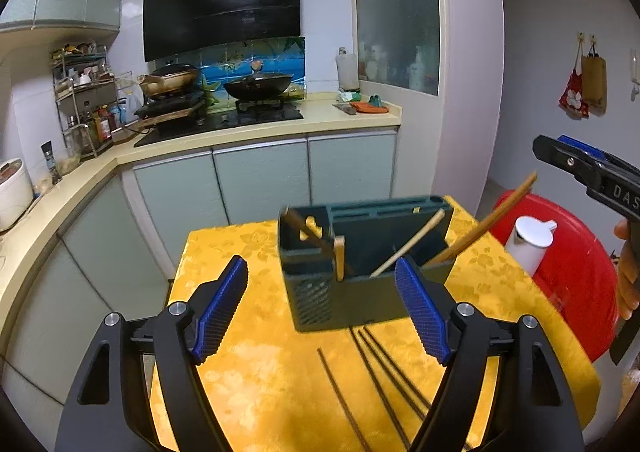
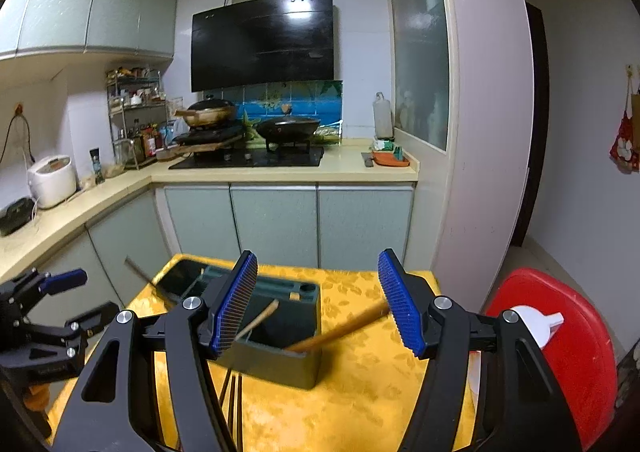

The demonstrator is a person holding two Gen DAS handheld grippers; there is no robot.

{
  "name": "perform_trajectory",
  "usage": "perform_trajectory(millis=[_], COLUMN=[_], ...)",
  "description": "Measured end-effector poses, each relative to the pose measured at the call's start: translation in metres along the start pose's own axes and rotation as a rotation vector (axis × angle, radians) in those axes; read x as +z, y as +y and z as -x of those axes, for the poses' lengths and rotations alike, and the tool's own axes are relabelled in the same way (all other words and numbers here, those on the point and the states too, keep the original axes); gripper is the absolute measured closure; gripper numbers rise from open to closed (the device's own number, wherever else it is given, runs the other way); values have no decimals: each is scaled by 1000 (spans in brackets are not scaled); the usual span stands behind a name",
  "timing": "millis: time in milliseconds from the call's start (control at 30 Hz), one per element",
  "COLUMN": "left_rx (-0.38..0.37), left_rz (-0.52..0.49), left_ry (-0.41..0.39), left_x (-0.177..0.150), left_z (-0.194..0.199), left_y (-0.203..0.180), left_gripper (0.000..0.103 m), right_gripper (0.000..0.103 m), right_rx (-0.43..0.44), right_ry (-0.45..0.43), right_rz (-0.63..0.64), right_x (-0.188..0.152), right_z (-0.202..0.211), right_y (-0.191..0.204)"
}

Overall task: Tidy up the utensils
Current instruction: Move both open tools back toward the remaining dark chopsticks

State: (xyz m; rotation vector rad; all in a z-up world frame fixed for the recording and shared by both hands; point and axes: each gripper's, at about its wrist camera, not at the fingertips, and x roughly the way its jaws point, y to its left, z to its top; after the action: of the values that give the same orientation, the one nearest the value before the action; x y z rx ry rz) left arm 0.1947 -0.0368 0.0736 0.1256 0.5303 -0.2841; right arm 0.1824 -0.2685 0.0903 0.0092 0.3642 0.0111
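Both tools stand apart and empty, the left tool [image 1: 322, 308] over dark chopsticks [image 1: 384, 372] at the bench's [image 1: 248, 372] near edge, the right tool [image 2: 318, 302] before the green utensil holder [image 1: 360, 264] mid-bench, wooden chopsticks [image 1: 408, 248] leaning inside.

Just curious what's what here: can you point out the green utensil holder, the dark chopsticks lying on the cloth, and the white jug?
green utensil holder [image 1: 352, 298]: left wrist view, front wall.
dark chopsticks [image 1: 384, 364]: left wrist view, mid-length.
white jug [image 1: 530, 242]: left wrist view, body.

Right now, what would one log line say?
left gripper: open, empty | right gripper: open, empty | utensil holder: holds chopsticks | dark chopsticks: on tablecloth
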Motion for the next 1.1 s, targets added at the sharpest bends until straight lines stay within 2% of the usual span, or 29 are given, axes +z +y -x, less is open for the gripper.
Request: perform_trajectory(millis=[433, 833, 1100], left_rx=[29, 13, -11], left_rz=[45, 122, 132], left_ry=[52, 123, 170], left_x=[-60, -129, -169], left_z=[12, 22, 27], left_y=[11, 14, 2], left_gripper=[29, 29, 29], right_gripper=[42, 42, 42], right_rx=[-60, -87, -85], right_ry=[58, 139, 195], right_rz=[4, -3, -33], right_x=[-76, -147, -184], right_z=[21, 43, 55], right_y=[6, 12, 12])
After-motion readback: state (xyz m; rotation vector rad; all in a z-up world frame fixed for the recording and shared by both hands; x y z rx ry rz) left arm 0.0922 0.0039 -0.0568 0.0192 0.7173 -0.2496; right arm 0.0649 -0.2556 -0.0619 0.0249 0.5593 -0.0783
